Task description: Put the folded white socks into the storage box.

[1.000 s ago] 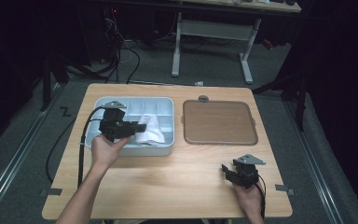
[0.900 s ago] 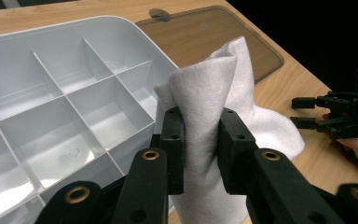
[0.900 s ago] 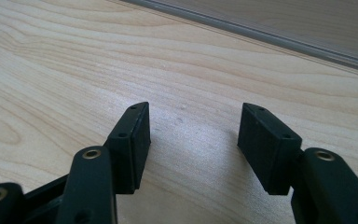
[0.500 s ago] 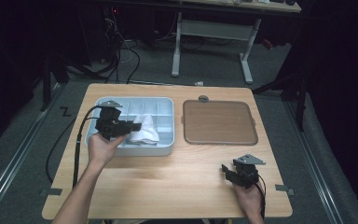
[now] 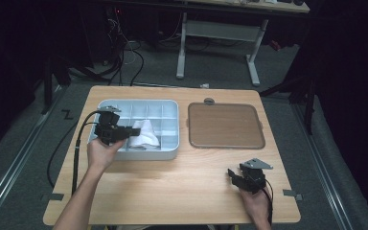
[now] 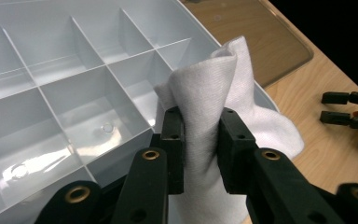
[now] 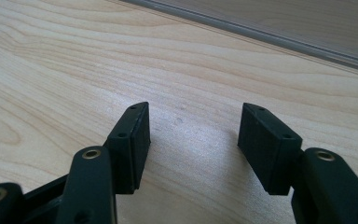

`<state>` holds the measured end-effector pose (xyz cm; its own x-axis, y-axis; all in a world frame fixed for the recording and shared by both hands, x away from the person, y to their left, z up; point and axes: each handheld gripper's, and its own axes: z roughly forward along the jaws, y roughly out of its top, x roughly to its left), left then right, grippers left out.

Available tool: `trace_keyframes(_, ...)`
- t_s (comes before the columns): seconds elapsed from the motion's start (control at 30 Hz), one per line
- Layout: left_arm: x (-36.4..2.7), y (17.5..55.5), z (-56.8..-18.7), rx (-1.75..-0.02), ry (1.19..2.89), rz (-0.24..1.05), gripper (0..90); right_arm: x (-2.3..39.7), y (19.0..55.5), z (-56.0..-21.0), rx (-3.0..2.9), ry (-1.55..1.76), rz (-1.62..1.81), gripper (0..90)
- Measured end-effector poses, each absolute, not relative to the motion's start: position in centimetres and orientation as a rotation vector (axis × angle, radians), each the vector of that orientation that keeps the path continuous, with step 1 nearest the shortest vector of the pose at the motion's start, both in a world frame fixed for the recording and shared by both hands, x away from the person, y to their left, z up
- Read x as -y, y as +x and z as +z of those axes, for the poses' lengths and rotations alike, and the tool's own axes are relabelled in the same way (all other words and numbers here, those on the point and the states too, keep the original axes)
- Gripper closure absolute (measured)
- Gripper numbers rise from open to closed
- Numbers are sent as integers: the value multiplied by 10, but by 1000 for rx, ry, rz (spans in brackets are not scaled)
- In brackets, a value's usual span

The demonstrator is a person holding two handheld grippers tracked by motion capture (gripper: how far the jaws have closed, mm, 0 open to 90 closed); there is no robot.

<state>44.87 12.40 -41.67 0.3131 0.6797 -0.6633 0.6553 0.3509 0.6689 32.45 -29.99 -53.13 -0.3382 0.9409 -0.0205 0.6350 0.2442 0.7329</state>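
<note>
A pale blue divided tray [image 5: 171, 105] [image 6: 65, 84] sits on the left half of the wooden table. Over its near right compartments hangs a white cloth [image 5: 143, 134] [image 6: 205, 107], bunched between the pads of my left gripper [image 5: 133, 131] [image 6: 200, 140], which is shut on it. The cloth's lower folds drape over the tray's near rim. My right gripper [image 5: 235, 176] [image 7: 193, 140] rests low over bare wood near the table's front right, jaws open with nothing between them. It appears at the right edge of the left gripper view as the right gripper's fingers [image 6: 349, 107].
A brown flat tray lid [image 5: 224, 125] [image 6: 261, 37] lies right of the divided tray. A black cable [image 5: 76, 153] trails from the left gripper off the table's left side. A desk frame and cables stand on the floor behind the table.
The left hand has carried the cloth a little toward the left and lower over the tray. The right gripper has stayed where it was.
</note>
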Motion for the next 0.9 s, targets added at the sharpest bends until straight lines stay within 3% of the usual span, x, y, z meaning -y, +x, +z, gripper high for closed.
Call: trace_keyframes(0.9,-134,459,-450,-1427,1399,65,747,300,324,-531,-2060,1435,880,440)
